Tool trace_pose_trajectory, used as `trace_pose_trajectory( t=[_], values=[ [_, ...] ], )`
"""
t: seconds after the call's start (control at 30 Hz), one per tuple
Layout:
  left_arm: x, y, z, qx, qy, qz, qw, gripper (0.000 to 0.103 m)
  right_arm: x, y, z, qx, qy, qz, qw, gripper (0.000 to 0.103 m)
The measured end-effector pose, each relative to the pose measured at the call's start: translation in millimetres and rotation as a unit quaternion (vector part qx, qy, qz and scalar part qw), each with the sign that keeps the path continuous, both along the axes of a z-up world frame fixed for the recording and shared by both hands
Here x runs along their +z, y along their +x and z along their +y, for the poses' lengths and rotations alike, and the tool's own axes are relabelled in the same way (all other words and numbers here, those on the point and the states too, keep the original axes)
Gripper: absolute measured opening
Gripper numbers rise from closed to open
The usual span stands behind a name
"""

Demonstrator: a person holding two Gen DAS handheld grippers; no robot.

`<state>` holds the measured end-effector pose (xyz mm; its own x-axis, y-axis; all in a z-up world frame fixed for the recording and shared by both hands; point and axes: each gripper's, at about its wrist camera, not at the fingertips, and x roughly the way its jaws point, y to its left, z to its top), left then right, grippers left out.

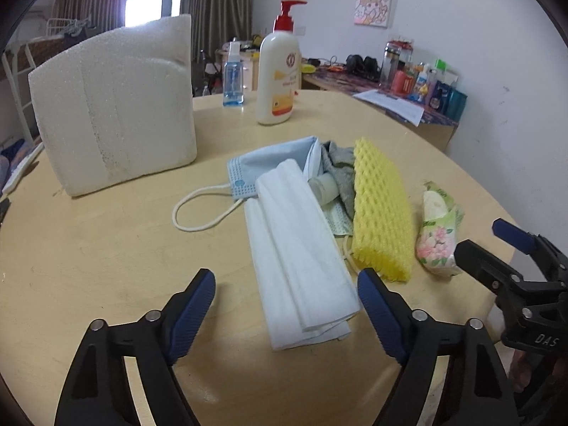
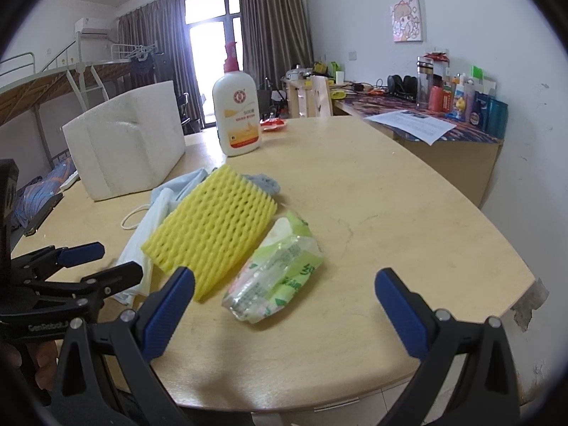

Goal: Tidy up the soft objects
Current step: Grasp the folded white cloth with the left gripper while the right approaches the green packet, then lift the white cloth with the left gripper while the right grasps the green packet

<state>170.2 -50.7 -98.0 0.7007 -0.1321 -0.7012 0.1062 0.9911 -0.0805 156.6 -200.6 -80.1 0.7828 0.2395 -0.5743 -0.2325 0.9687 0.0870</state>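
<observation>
On the pale wooden surface (image 1: 106, 248) the soft things lie in a loose heap: a folded white cloth (image 1: 298, 248) over a blue face mask (image 1: 262, 167), a grey rag (image 1: 339, 167), and a yellow foam net (image 1: 380, 209) just beside a green tissue pack (image 2: 280, 269). The left tongs (image 1: 285, 294) stand apart around the near end of the cloth, not pressing it. The right tongs (image 2: 284, 294) gape empty near the tissue pack. A white foam block (image 1: 117, 106) stands behind.
</observation>
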Motion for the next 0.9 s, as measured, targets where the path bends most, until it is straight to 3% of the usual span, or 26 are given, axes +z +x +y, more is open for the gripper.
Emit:
trace_pose_trajectory(
  t=[0.27,0.5,0.9],
  values=[
    [-4.9,6.4,-4.8,0.016,0.02,0.008,0.9996,0.054,-6.0,7.2,-4.9,0.016,0.001,0.012,1.0,0.103],
    [-6.5,5.4,-4.0,0.031,0.037,-0.007,0.9988,0.024,-9.6,9.3,-3.0,0.029,-0.008,0.02,0.999,0.103],
    [-9.0,1.3,1.4,0.036,0.031,-0.032,0.9983,0.015,-18.3,25.6,-1.3,0.013,0.004,0.044,0.999,0.099]
  ],
)
